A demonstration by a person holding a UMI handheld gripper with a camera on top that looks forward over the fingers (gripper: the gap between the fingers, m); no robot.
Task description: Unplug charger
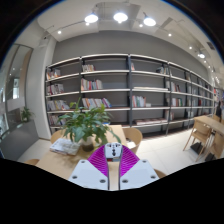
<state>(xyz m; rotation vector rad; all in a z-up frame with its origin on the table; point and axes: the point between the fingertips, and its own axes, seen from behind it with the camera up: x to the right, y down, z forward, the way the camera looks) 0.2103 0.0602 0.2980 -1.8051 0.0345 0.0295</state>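
Gripper point(113, 160): two white fingers with magenta pads point(100, 159), clamped on a small white charger point(113, 152), which is held between the fingertips, raised above the table.

Table point(58, 160): wooden, seen just beyond and left of the fingers.

Potted plant point(87, 124): leafy, green, set on the table beyond the fingers, left of the charger.

Bookshelves point(130, 92): dark, ranged along the far wall, partly filled with books.

Chairs point(205, 140): wooden, at the far right.

Ceiling lights point(120, 17): lit.
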